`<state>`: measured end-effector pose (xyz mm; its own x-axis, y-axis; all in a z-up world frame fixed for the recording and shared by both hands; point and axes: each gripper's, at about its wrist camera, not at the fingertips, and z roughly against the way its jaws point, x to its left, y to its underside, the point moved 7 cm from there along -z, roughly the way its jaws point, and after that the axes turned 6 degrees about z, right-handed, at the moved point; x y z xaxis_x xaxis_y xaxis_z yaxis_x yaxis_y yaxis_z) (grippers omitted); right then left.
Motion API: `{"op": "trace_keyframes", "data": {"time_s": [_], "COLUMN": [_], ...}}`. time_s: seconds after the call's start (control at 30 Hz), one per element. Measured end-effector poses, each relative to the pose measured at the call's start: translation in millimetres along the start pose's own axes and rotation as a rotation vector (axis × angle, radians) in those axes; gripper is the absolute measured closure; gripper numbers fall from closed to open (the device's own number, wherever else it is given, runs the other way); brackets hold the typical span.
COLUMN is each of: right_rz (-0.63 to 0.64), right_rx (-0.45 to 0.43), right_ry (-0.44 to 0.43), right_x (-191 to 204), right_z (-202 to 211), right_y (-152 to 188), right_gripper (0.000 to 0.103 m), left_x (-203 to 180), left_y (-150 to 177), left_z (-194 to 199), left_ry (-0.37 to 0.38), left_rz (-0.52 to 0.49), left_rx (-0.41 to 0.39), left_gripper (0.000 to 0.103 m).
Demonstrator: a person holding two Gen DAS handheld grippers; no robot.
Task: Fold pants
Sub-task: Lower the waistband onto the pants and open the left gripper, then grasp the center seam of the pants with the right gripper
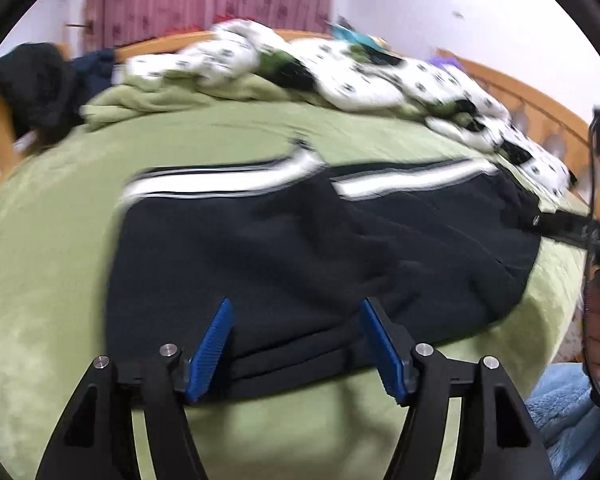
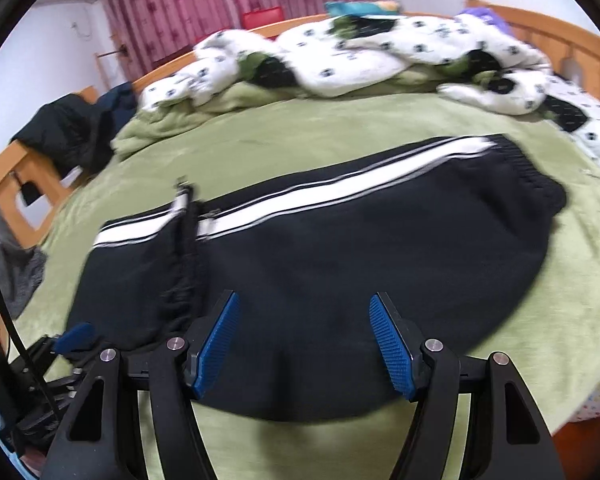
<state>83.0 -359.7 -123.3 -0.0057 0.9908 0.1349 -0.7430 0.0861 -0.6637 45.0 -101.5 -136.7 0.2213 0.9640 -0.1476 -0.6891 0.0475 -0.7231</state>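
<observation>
Black fabric with a white side stripe, the pants [image 2: 320,272] lie folded into a broad band across the green blanket [image 2: 260,144] of the bed [image 2: 548,28], the elastic waistband to the right in the right wrist view and a leg cuff doubled over toward the left end. The left hand-held gripper [image 1: 296,344] hangs over the near folded edge with its blue pads spread apart and nothing between them; no cloth is pinched. The right hand-held gripper [image 2: 304,344] likewise stands wide apart above the near edge, gripping nothing. In my judgement a fold has been laid and another is due. The risk from here is a shallow pinch: the near edge shows stacked layers, and a gripper closing on the top layer alone would peel the fold open instead of carrying it. The plush blanket could also bunch into the jaws and drag. Further back, a rumpled white patterned quilt [image 2: 380,52] lies close behind the pants, so a long sweep could snag it; dark clothes [image 2: 72,136] hang on the wooden frame at the left.
</observation>
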Motion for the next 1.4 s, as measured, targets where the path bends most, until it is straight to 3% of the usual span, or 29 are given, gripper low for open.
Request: {"op": "trace_keyframes", "data": {"time_s": [0.13, 0.2, 0.37, 0.43, 0.5, 0.6, 0.67, 0.77, 0.97, 1.0, 1.03, 1.1, 1.2, 1.27, 1.3, 1.33, 1.4], "right_rz": [0.071, 0.129, 0.21, 0.236, 0.257, 0.203, 0.174, 0.195, 0.152, 0.13, 0.113, 0.091, 0.1, 0.107, 0.116, 0.122, 0.124], "right_rx": [0.02, 0.021, 0.043, 0.084, 0.063, 0.015, 0.032, 0.103, 0.08, 0.073, 0.074, 0.087, 0.157, 0.158, 0.161, 0.171, 0.145], "right_ry": [-0.059, -0.048, -0.02, -0.016, 0.001, -0.064, -0.1, -0.067, -0.08, -0.084, -0.082, -0.074, -0.043, -0.033, -0.051, -0.075, -0.081], "right_x": [50.7, 69.5, 100.7, 104.3, 103.1, 97.9, 92.0, 91.6, 92.1, 90.6, 90.0, 90.2, 93.8, 94.1, 97.3, 100.0, 99.8], "right_z": [-24.8, -35.8, -72.0, -84.9, -77.3, -51.4, -46.1, -65.7, -62.6, -65.5, -69.1, -81.0, -108.7, -113.8, -111.3, -108.4, -100.8], "right_y": [2.1, 1.4, 4.7, 11.6, 11.3, 4.7, 9.9, 24.5, 13.5, 11.1, 10.0, 9.7, 15.3, 17.7, 17.3, 16.6, 13.2], "right_gripper": [0.042, 0.044, 0.048, 0.088, 0.089, 0.095, 0.095, 0.095, 0.089, 0.079, 0.061, 0.047, 0.047, 0.048, 0.056, 0.072, 0.074], "left_x": [68.5, 96.0, 130.4, 130.4, 129.8, 127.6, 125.8, 127.3, 129.6, 129.8, 130.1, 130.2, 130.7, 133.5, 137.3, 139.2, 142.2], "left_y": [6.6, 17.0, 43.3, 50.9, 53.5, 54.2, 50.8, 48.3, 44.9, 44.7, 43.9, 42.5, 40.7, 41.8, 43.3, 44.1, 46.2], "left_z": [13.6, 16.2, 17.2, 10.7, 8.3, 1.4, -6.3, -7.8, -7.7, -8.6, -10.4, -13.5, -14.1, -9.1, -3.5, -0.7, 3.0], "left_ry": [-0.204, -0.232, -0.113, -0.073, -0.057, -0.028, -0.042, -0.066, -0.06, -0.059, -0.062, -0.077, -0.102, -0.114, -0.138, -0.146, -0.138], "left_rz": [-0.015, 0.014, 0.182, 0.202, 0.21, 0.216, 0.207, 0.207, 0.217, 0.226, 0.233, 0.24, 0.239, 0.237, 0.234, 0.234, 0.247], "left_rx": [0.012, 0.029, 0.073, 0.099, 0.092, 0.097, 0.093, 0.069, 0.058, 0.056, 0.055, 0.045, 0.027, 0.025, 0.015, 0.01, 0.007], "left_gripper": [0.034, 0.034, 0.034, 0.034, 0.034, 0.034, 0.034, 0.034, 0.034, 0.034, 0.034, 0.034, 0.034, 0.034, 0.034, 0.034, 0.034]}}
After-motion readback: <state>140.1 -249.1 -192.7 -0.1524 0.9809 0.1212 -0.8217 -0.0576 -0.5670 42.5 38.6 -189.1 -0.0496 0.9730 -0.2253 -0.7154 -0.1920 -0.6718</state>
